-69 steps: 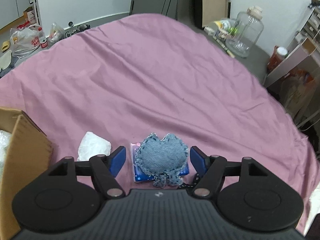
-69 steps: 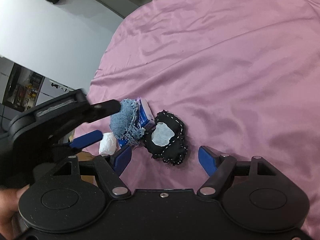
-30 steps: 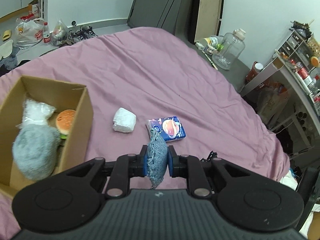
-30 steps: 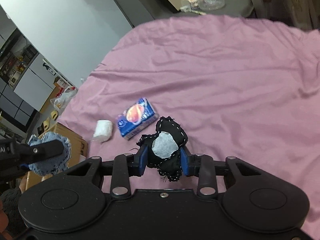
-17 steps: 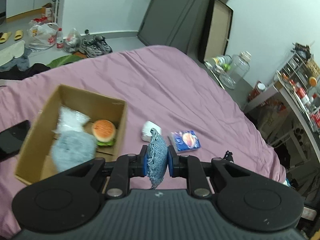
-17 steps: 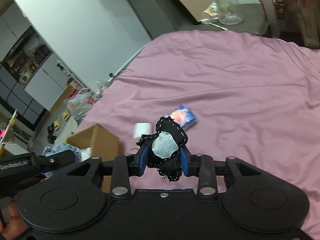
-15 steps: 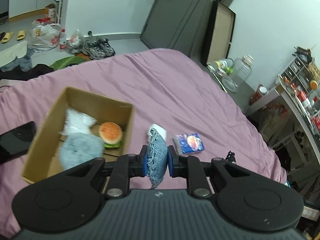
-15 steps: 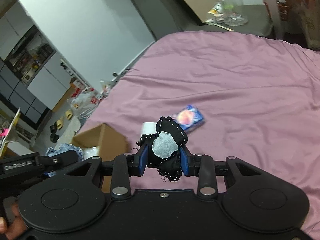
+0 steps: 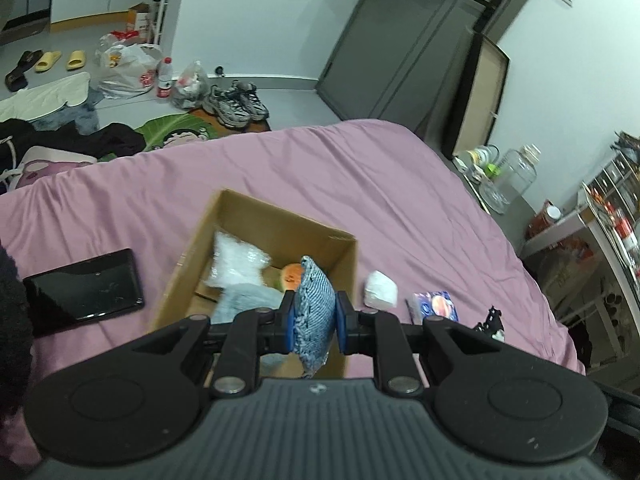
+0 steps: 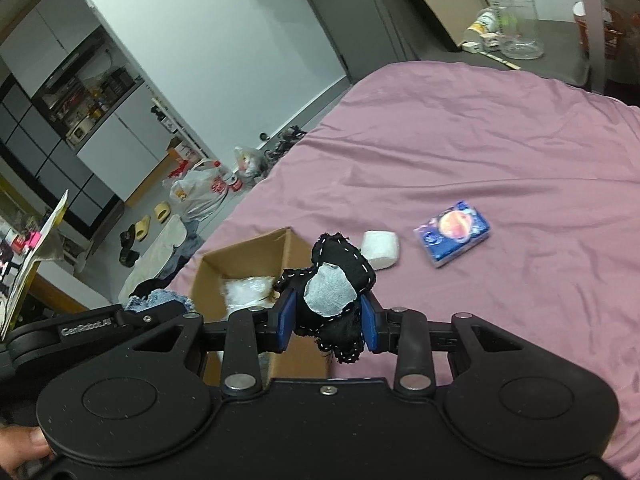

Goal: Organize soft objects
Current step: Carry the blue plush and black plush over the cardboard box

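My left gripper (image 9: 313, 328) is shut on a blue denim cushion (image 9: 314, 312), held above the near right corner of an open cardboard box (image 9: 280, 226) on the pink bedsheet. In the box lie a white plastic bag (image 9: 236, 258), a grey-blue fluffy thing (image 9: 248, 304) and a burger toy (image 9: 291, 275), partly hidden by the cushion. My right gripper (image 10: 326, 322) is shut on a black stitched cushion (image 10: 340, 276) with a white patch, held just right of the same box (image 10: 248, 258). A white soft roll (image 10: 380, 249) and a blue tissue pack (image 10: 452, 233) lie on the sheet beyond.
A black phone (image 9: 82, 286) lies on the sheet left of the box. The roll (image 9: 380, 290) and the tissue pack (image 9: 434, 307) lie right of it. A side table with a glass jar (image 9: 516, 170) stands past the bed's far right edge. Shoes and bags litter the floor.
Both grippers have swung left toward the box with their cushions still gripped. The box now sits straight ahead in the left view, and the phone has come into sight.
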`<state>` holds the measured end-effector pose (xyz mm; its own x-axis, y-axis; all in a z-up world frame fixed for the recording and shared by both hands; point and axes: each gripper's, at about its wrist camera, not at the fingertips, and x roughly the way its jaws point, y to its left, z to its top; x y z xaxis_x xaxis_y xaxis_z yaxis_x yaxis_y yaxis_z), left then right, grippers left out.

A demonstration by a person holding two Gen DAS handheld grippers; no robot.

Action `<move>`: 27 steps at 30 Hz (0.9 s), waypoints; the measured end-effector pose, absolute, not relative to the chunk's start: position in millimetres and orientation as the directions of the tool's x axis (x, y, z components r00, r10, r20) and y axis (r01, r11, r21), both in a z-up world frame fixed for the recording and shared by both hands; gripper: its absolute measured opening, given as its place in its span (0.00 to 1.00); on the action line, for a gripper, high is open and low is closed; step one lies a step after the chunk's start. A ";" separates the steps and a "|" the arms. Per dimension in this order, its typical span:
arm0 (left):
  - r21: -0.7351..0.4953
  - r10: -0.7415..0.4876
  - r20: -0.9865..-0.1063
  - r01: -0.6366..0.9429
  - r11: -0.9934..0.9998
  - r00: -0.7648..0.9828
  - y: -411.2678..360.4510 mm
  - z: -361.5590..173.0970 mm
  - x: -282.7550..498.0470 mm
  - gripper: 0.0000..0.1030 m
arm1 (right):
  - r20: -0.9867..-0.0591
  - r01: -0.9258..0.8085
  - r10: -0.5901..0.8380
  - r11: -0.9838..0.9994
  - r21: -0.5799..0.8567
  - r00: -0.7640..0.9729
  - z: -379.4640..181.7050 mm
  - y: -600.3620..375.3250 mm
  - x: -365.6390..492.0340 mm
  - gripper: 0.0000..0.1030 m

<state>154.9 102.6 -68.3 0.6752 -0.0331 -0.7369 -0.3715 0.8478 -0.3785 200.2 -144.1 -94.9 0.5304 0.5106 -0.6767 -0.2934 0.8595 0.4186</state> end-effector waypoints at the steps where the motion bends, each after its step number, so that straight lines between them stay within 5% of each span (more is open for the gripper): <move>1: -0.383 -0.031 -0.736 -0.378 0.843 0.677 107.7 -68.7 153.7 0.18 | -0.676 -0.297 0.513 0.858 0.418 0.529 -93.6 -139.8 198.5 0.33; 19: -0.352 0.017 -0.776 -0.455 0.818 0.630 150.7 -99.8 151.0 0.18 | -0.690 -0.371 0.567 0.821 0.433 0.450 -94.1 -65.3 183.2 0.33; 23: -0.335 0.011 -0.793 -0.451 0.827 0.610 153.1 -104.3 153.6 0.24 | -0.702 -0.376 0.566 0.821 0.430 0.432 -98.0 -55.1 181.3 0.33; 27: -0.336 -0.007 -0.805 -0.447 0.829 0.593 157.7 -104.7 155.1 0.44 | -0.713 -0.370 0.565 0.821 0.435 0.416 -102.9 -48.1 180.8 0.34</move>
